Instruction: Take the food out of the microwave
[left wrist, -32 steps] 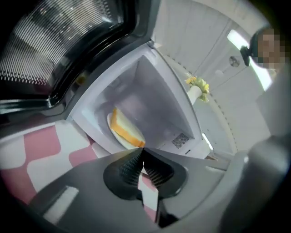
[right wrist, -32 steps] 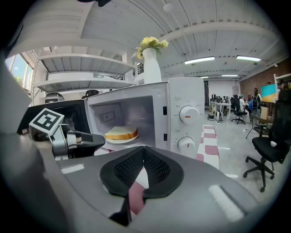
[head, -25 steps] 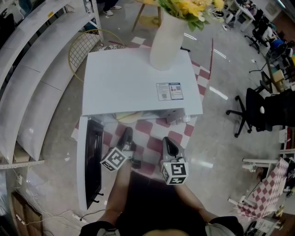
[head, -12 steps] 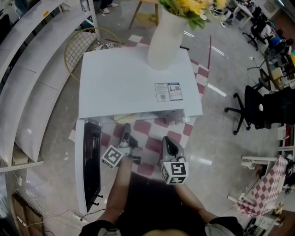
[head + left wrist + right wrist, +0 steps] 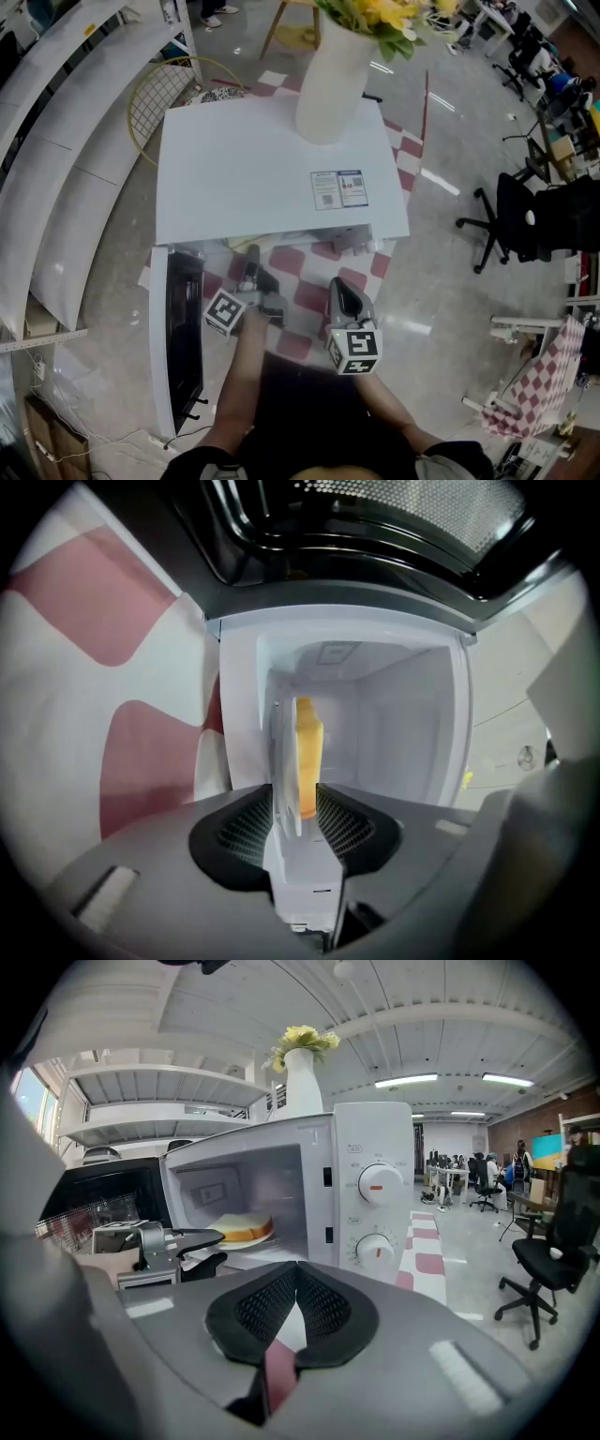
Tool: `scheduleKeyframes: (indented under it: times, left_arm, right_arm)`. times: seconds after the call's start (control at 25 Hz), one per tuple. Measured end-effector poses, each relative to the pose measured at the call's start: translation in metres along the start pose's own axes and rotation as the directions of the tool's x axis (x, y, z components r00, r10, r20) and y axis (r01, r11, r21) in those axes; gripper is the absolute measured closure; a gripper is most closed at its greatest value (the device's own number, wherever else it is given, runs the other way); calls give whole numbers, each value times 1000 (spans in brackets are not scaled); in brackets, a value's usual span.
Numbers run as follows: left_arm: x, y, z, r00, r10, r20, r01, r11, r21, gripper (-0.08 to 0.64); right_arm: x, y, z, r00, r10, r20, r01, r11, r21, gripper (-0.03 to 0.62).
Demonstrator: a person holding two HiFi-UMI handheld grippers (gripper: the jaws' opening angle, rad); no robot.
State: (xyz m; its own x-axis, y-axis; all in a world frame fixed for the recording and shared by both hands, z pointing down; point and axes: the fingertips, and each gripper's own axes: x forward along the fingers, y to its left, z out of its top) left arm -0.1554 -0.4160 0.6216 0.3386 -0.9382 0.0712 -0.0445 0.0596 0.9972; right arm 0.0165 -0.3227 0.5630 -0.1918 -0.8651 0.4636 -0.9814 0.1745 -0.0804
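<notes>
- White box-shaped microwave oven [image 5: 262, 169] on a worktop covered by a red-and-white checked cloth [image 5: 305, 289]. Its hinged door [image 5: 178, 347] is swung open at the left.
- Rectangular printed sticker [image 5: 339, 187] on the oven's top, right of middle. The print is too small to read.
- Control panel at the oven's right with two round white dials [image 5: 379, 1186], one above the other, each with an orange-red mark. The small grey lettering above the upper dial is not legible.
- Tall white vase [image 5: 330, 80] of yellow flowers [image 5: 384, 14] on the far part of the oven's top.
- Food: a thick slice [image 5: 240, 1224], pale cream on top and golden-yellow at the edge. It lies flat on a round white plate [image 5: 246, 1240] inside the oven cavity, left of the control panel.
- Left tool [image 5: 216, 1247], at the cavity mouth, rolled so that one jaw is above the other. The jaws are wide apart and have just been opening. The plate's rim and the slice show in the gap, and the pads press on neither.
- Right tool [image 5: 296, 1293], near side, right of the left tool, short of the oven. Its jaws are together with nothing between them.
- Each tool bears a cube [image 5: 354, 347] with black-and-white square markers.
</notes>
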Motion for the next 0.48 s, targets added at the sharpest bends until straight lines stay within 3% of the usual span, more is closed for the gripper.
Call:
scheduleKeyframes:
  times: [0.24, 0.48]
  left_arm:
    - [3, 0, 1, 1000, -14, 7, 14, 999, -32, 413]
    - [3, 1, 4, 1000, 2, 23, -1, 998, -61, 506]
  right_arm:
    - [2, -2, -2, 1000, 1, -7, -1, 1000, 2, 591]
    - [5, 1, -2, 1000, 13, -7, -13, 1000, 1, 591]
